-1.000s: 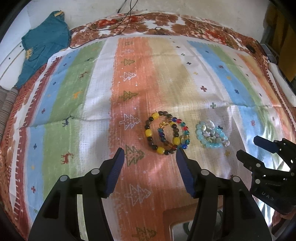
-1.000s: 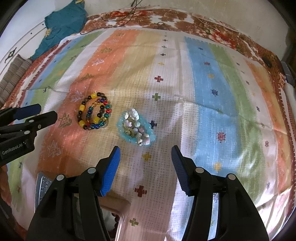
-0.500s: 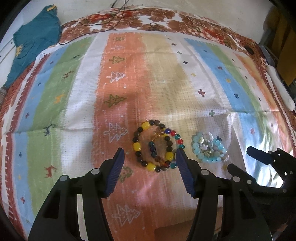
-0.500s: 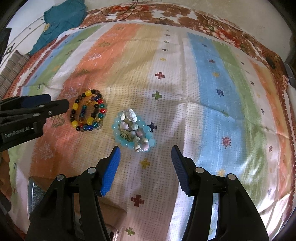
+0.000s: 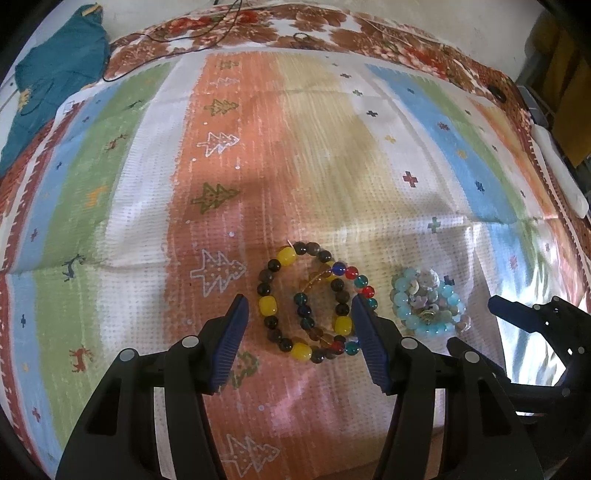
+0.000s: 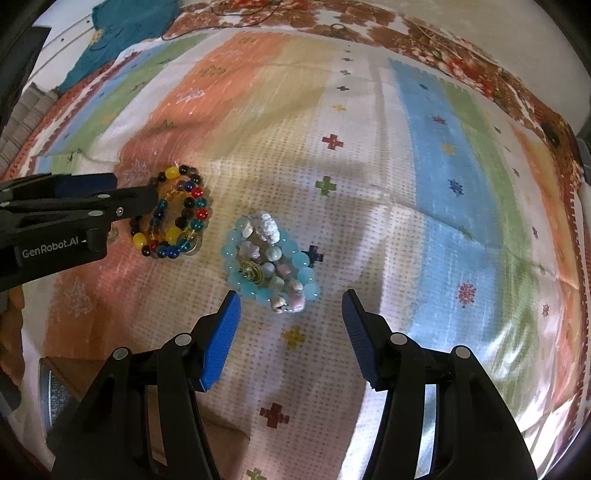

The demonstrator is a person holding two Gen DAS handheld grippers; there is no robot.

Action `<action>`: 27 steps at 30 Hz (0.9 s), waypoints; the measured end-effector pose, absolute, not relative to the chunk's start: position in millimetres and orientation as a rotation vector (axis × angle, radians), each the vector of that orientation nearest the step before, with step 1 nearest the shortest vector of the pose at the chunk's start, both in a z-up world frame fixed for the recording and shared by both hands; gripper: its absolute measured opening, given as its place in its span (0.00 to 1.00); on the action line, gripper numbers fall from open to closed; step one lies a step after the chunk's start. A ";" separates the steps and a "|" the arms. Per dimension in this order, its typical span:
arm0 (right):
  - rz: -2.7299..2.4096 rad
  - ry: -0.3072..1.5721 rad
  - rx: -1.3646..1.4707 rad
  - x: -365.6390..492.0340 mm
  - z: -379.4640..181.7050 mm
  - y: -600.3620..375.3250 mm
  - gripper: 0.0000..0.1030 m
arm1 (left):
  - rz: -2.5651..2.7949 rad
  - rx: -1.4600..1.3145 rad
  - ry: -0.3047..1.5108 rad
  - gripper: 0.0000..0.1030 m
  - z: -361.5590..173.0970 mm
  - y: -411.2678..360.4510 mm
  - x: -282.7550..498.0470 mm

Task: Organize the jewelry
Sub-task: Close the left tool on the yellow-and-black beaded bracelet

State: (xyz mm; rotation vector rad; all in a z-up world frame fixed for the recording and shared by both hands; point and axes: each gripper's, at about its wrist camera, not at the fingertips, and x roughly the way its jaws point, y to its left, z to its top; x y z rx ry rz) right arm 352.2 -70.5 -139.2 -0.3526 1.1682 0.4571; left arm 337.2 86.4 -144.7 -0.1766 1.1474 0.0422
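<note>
A pile of dark, yellow and multicoloured bead bracelets [image 5: 314, 306] lies on the striped blanket [image 5: 332, 147]. My left gripper [image 5: 299, 306] is open, its blue-padded fingers on either side of that pile; it also shows in the right wrist view [image 6: 122, 192]. A pile of pale blue bead and shell bracelets [image 6: 267, 266] lies just to the right, also in the left wrist view [image 5: 428, 306]. My right gripper [image 6: 290, 306] is open, just short of the blue pile; it shows in the left wrist view [image 5: 480, 321].
A teal garment [image 5: 51, 85] lies at the blanket's far left corner. A black cable [image 5: 192, 33] runs along the floral far border. A box edge with a metallic rim [image 6: 48, 387] shows at the lower left of the right wrist view.
Both grippers have moved forward towards the bracelets. The left fingers now straddle the dark and yellow pile; the right fingers have closed in on the blue pile. Nothing has been taken hold of.
</note>
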 end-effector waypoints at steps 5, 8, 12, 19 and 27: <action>0.453 1.184 -0.350 357.0 -144.8 -70.4 0.49 | 0.038 -0.175 1.148 0.56 -147.4 87.3 339.9; 0.455 1.191 -0.348 360.9 -147.1 -70.5 0.46 | 0.033 -0.171 1.147 0.56 -148.6 86.6 341.3; 0.460 1.201 -0.341 363.5 -149.0 -70.6 0.41 | 0.030 -0.153 1.161 0.54 -152.2 82.5 344.3; 0.481 1.204 -0.347 362.1 -149.8 -67.8 0.34 | 0.007 -0.131 1.166 0.45 -157.8 72.6 351.4; 0.478 1.194 -0.362 364.2 -150.6 -67.9 0.19 | 0.006 -0.146 1.172 0.39 -162.2 76.6 358.4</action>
